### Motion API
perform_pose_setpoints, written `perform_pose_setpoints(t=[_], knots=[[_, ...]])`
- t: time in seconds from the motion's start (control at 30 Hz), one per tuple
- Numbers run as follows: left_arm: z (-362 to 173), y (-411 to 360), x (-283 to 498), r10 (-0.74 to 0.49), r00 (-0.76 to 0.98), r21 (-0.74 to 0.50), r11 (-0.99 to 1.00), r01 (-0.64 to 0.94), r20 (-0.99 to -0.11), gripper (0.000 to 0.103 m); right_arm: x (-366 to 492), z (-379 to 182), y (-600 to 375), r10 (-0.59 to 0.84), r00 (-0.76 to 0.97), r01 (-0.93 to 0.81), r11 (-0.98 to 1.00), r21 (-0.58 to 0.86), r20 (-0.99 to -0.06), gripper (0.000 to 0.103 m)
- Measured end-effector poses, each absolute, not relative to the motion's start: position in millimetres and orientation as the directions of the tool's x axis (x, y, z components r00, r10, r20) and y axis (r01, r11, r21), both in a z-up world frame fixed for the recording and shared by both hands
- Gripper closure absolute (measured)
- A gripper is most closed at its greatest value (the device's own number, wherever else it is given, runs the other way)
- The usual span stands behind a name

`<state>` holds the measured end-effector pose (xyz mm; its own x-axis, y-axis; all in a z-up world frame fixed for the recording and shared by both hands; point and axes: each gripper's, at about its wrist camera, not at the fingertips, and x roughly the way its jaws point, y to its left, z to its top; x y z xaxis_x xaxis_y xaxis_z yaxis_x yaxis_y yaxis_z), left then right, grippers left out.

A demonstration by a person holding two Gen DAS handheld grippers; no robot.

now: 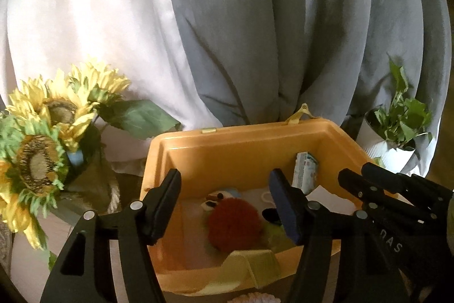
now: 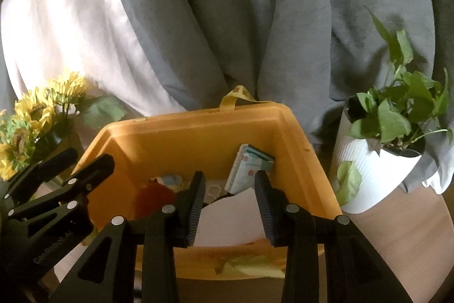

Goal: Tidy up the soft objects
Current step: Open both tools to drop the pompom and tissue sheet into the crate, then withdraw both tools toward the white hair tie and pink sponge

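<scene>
- The orange bin [image 1: 244, 144] looks like smooth plastic with a soft shine.
- The red ball toy [image 1: 234, 220] is fuzzy.
- The gray curtain [image 1: 269, 33] is matt cloth.
- The white pot [image 2: 374, 178] has a ridged side.
- The gripper fingers [image 2: 195, 206] are black with ribbed pads.
- The tabletop [image 2: 403, 234] looks like pale wood.

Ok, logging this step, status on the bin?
Left gripper open, empty, over bin. Right gripper open, empty. Red plush already inside. Nothing blocking.
</scene>
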<state>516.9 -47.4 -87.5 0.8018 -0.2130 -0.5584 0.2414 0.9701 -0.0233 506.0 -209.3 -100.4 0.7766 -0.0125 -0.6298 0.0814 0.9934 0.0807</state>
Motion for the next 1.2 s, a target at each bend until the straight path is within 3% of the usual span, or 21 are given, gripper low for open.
perform_pose_setpoints(t=[0.63, 0.77, 0.93, 1.03, 1.2], knots=[[-36, -33, 424, -0.134, 0.866, 0.004, 0.988, 0.155, -0.481, 0.037, 433, -50, -201, 0.049, 0.834, 0.015, 0.994, 0.111, -0.549, 0.065], [-29, -34, 404, -0.112, 0.872, 0.002, 0.992, 0.129, -0.477, 0.037, 412, -41, -201, 0.052, 0.845, 0.006, 0.994, 0.107, -0.532, 0.059], [-23, -42, 373, -0.071, 0.880, 0.012, 0.996, 0.087, -0.470, 0.037, 388, -34, -210, 0.074, 0.851, -0.017, 0.994, 0.113, -0.520, 0.058], [-22, -45, 356, -0.043, 0.884, 0.014, 0.998, 0.056, -0.466, 0.036, 374, -32, -215, 0.091, 0.855, -0.035, 0.992, 0.119, -0.511, 0.051], [-23, -49, 330, 0.003, 0.887, 0.020, 1.000, 0.008, -0.461, 0.036, 356, -30, -221, 0.135, 0.854, -0.079, 0.988, 0.132, -0.502, 0.051]])
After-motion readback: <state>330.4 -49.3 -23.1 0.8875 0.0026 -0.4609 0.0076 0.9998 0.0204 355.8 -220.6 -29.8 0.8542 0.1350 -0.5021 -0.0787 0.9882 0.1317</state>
